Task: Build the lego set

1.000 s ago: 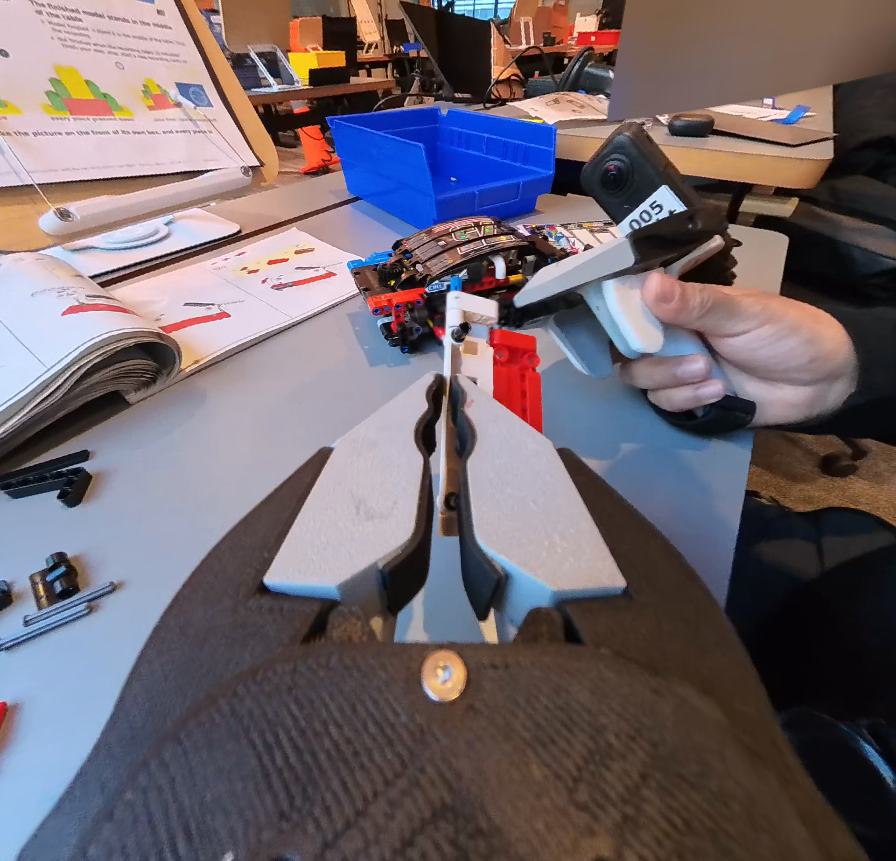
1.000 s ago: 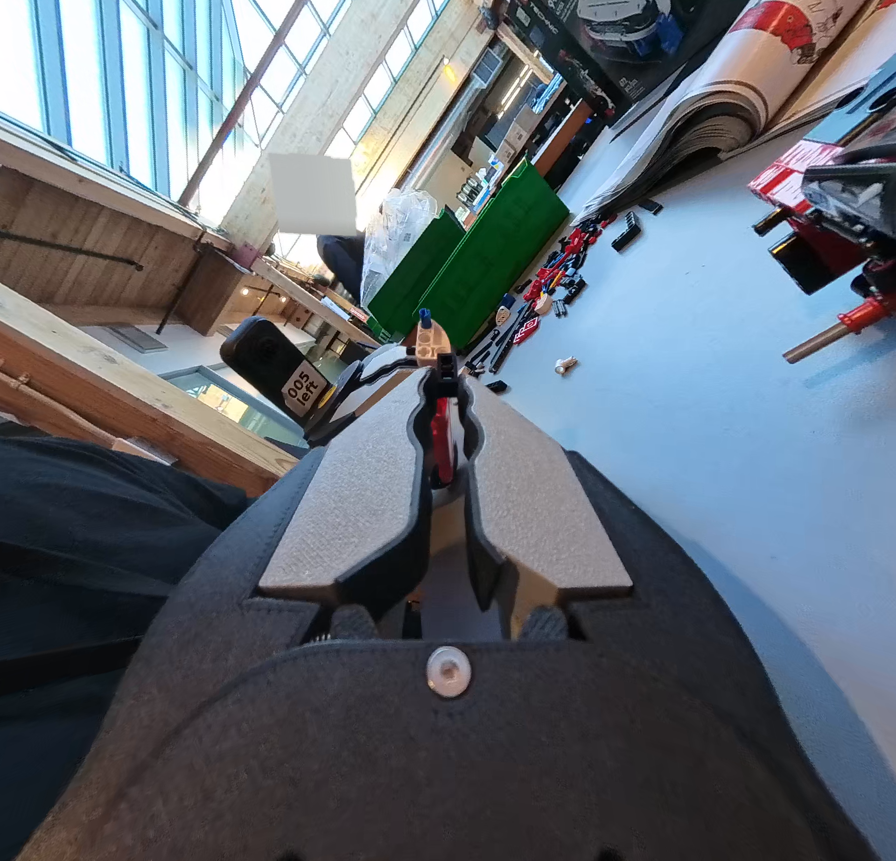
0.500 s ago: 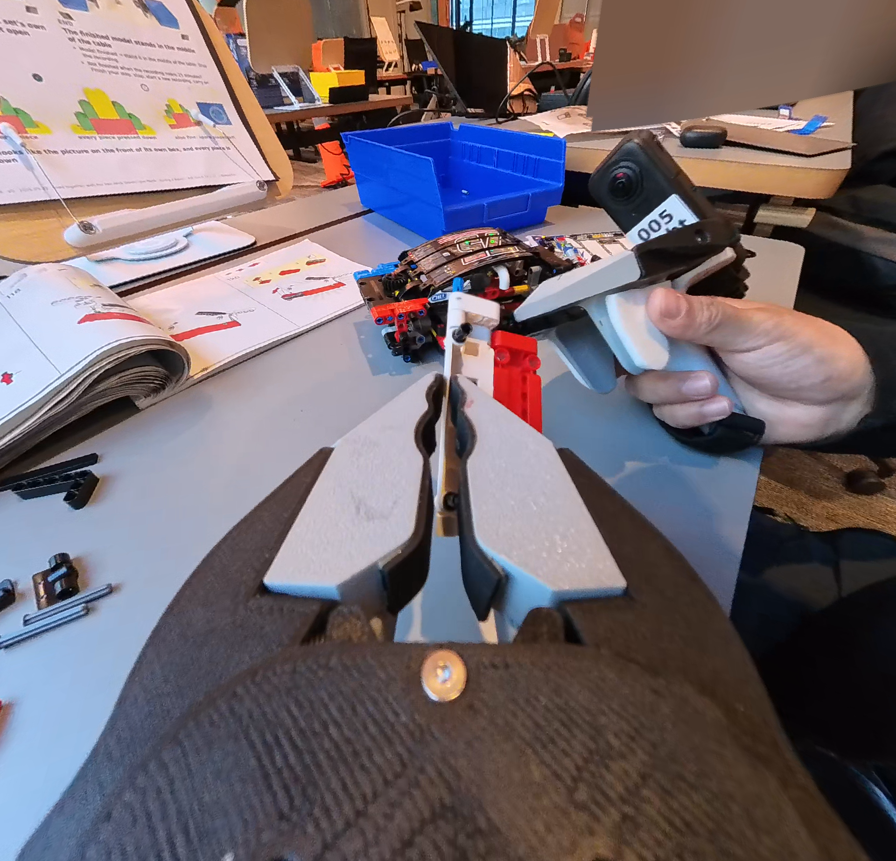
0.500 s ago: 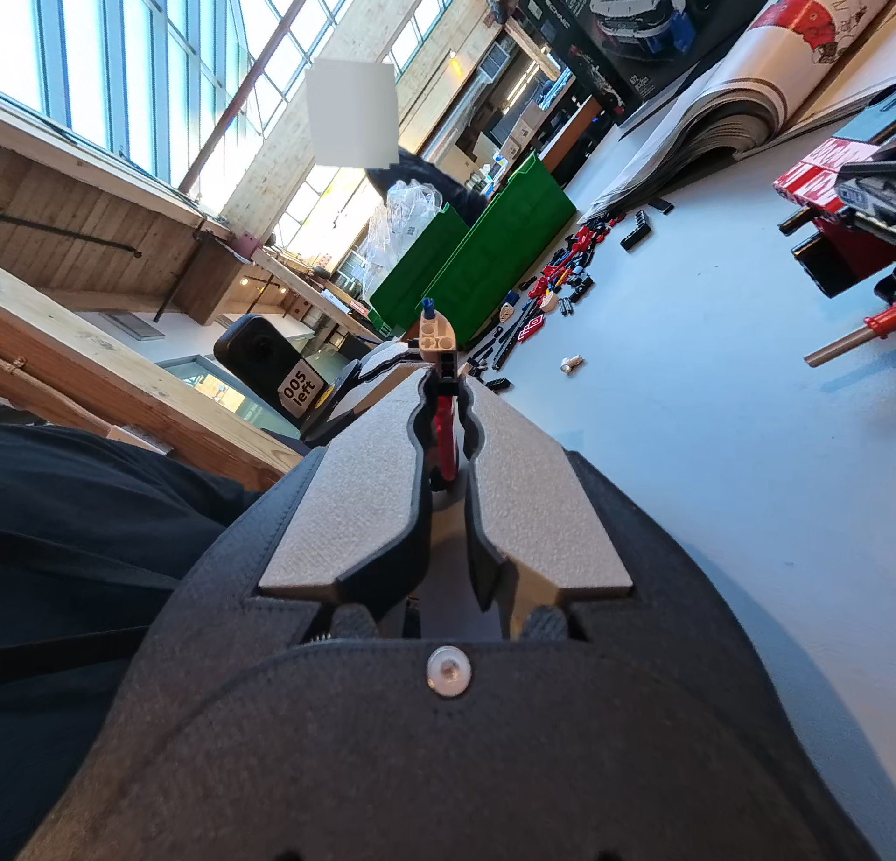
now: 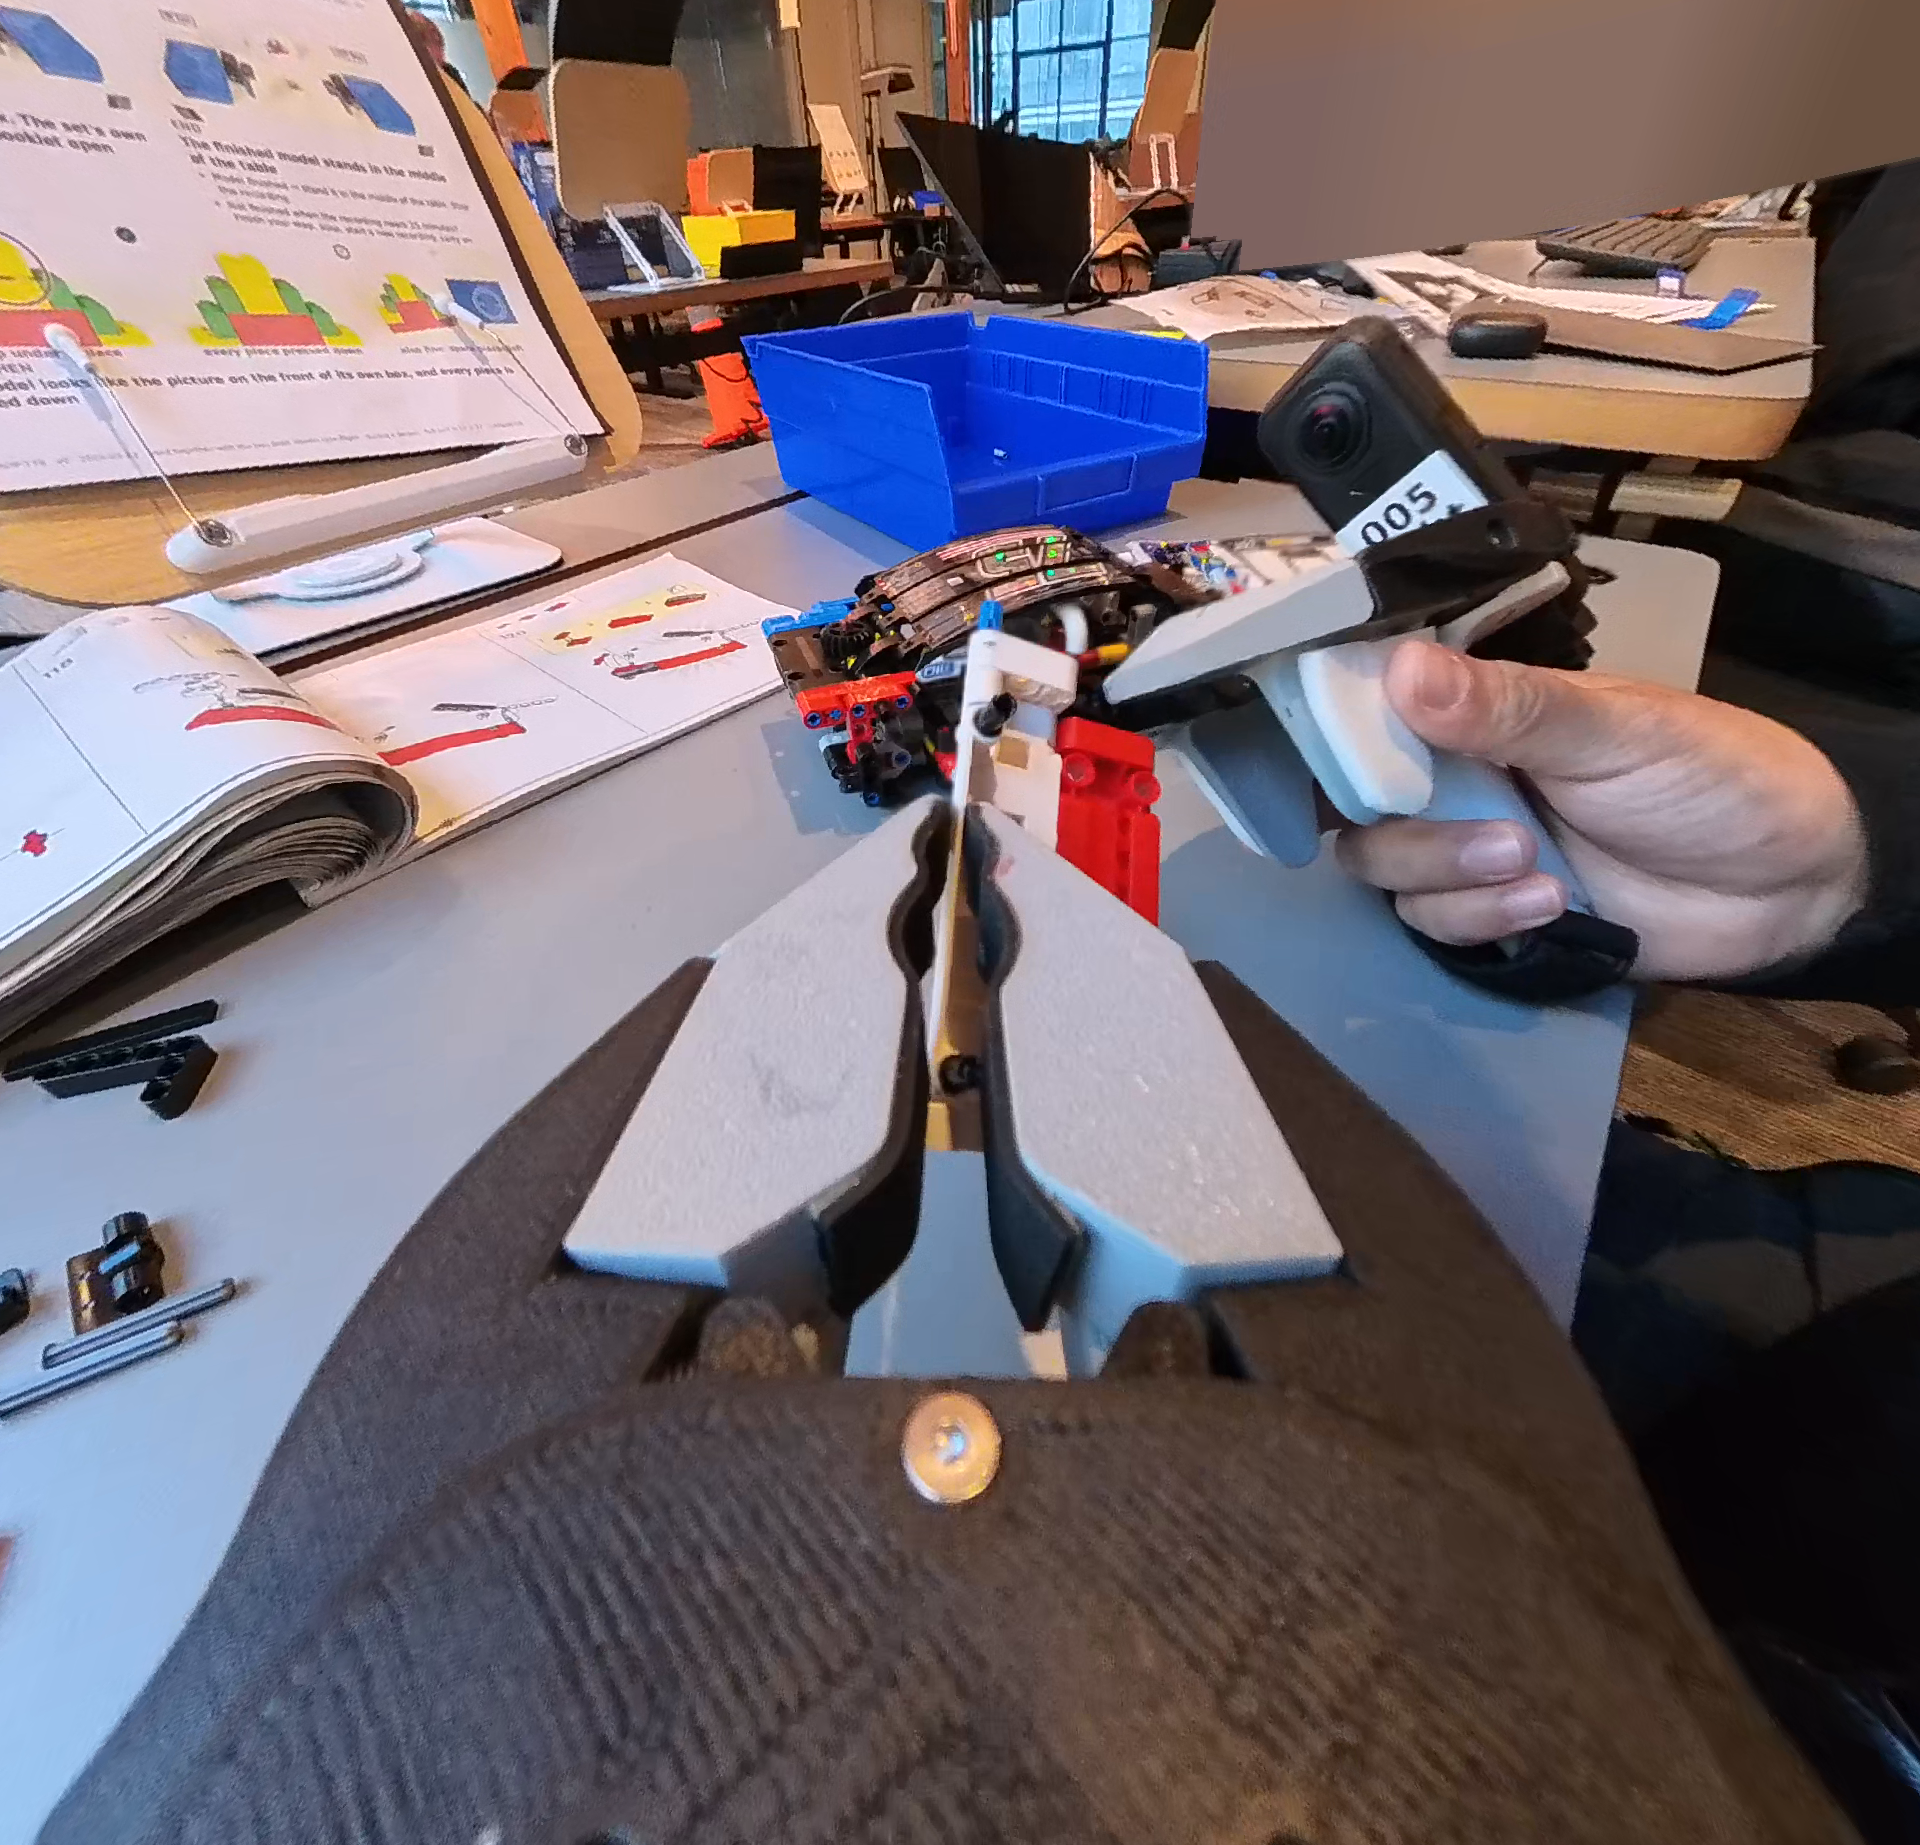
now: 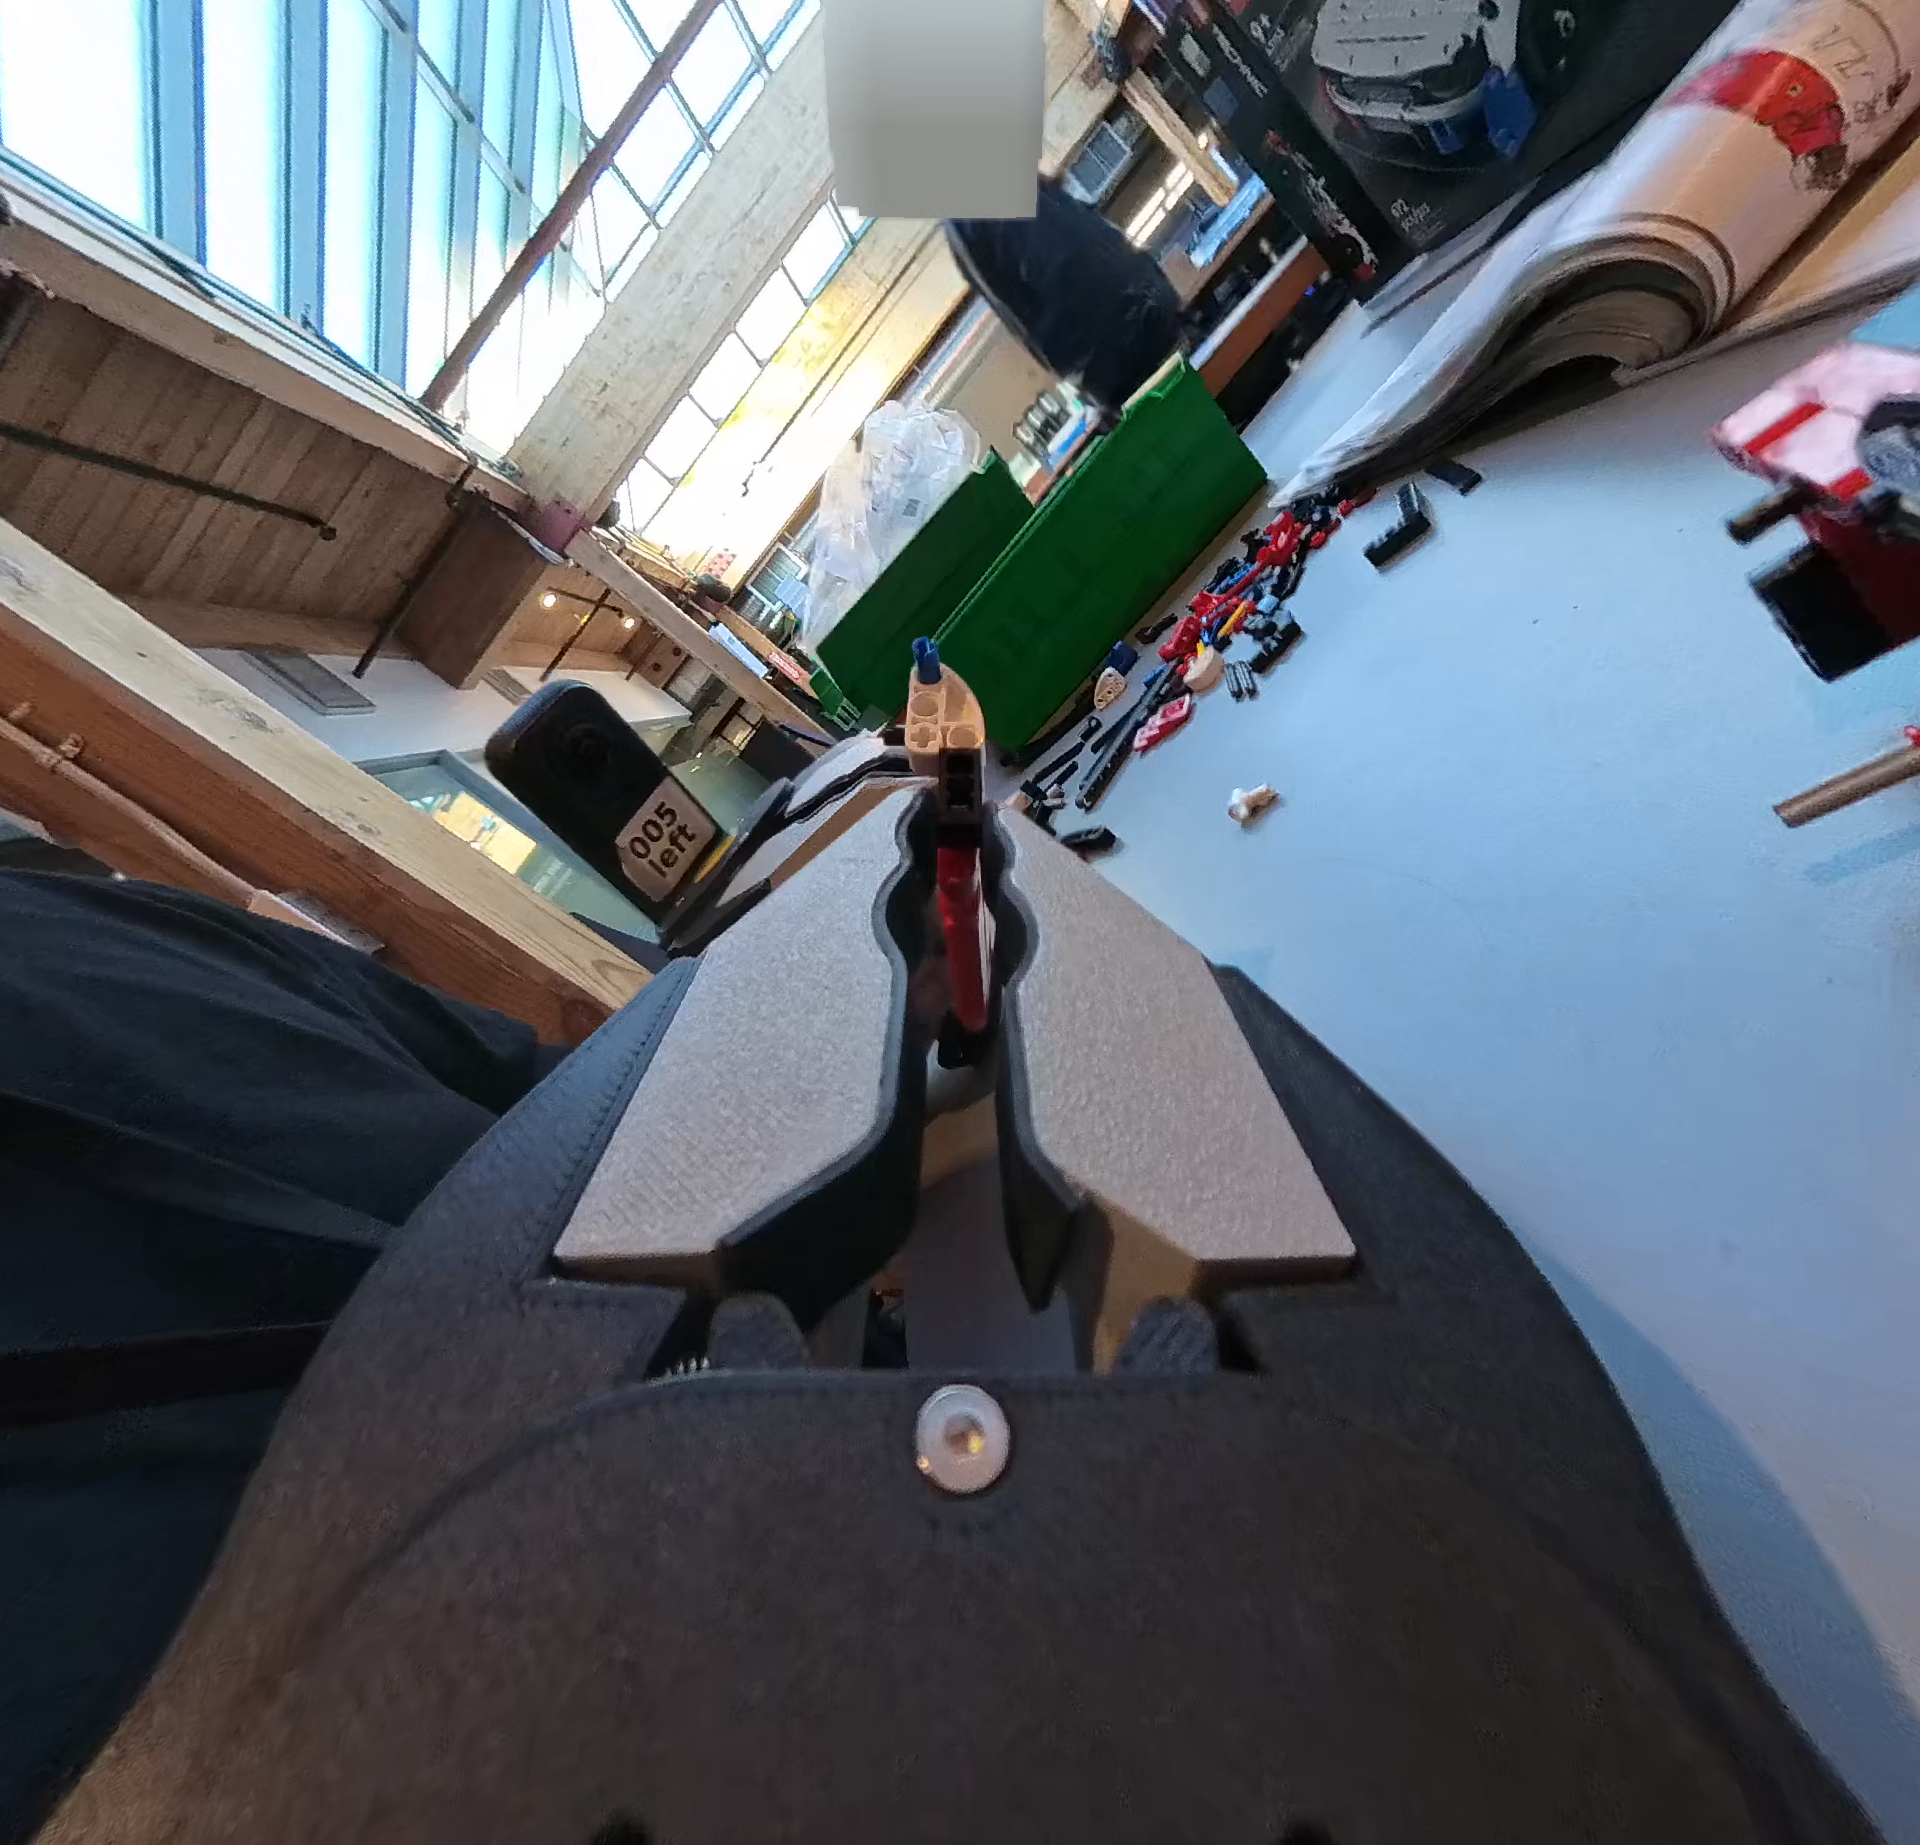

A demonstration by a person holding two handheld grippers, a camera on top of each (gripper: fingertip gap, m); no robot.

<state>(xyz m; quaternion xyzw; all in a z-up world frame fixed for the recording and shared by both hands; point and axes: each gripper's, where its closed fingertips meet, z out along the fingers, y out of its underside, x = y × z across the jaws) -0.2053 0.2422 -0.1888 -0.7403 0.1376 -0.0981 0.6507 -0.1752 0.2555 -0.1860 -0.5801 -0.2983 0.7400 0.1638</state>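
My left gripper is shut on the thin white and tan end of a small lego assembly, held above the grey table. The assembly's red piece hangs to the right. My right gripper, held by a hand, comes in from the right and grips that assembly. In the right wrist view my right gripper is shut on the red piece, which has a tan piece with a blue pin at its tip. The dark car model sits on the table just behind.
An open instruction booklet lies at the left, a blue bin behind the model. Black beams and axles lie at the near left. In the right wrist view there are green bins and a pile of loose pieces. The gap from one gripper's tips to the other's is roughly 4 cm.
Both grippers keep their hold on the small assembly. The pair has shifted slightly, and the right wrist view has tilted so the model sits farther toward its right edge.
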